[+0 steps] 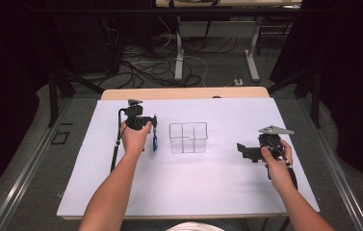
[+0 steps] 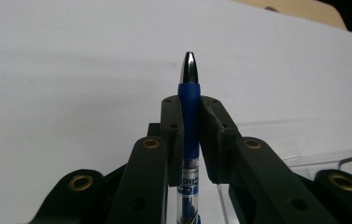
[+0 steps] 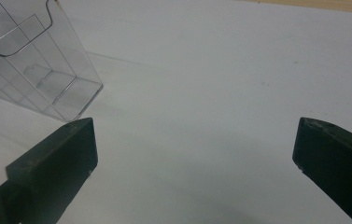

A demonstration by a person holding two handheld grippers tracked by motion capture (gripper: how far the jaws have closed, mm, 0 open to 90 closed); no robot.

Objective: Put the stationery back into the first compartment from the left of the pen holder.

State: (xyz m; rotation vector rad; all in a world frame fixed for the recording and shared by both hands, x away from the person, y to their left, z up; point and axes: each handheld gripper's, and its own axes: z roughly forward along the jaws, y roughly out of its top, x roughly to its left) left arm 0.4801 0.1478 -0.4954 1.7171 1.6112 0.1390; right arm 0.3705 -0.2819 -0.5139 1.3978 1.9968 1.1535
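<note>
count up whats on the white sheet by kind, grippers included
pen: 1, blue, clamped in the left gripper
clear organiser: 1, with compartments, standing on the white sheet
grippers: 2, the left one and the right gripper, which is open with nothing between its jaws
total: 4

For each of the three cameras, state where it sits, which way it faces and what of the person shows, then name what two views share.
High view: above the person's side, looking forward and down on the white table; both forearms, left gripper and right gripper show.
Left gripper view: rides the left gripper, looking along its jaws, shut on a blue pen.
Right gripper view: rides the right gripper, looking across the table between its open jaws.
Shared: the clear plastic organizer appears in the high view and the right gripper view.
</note>
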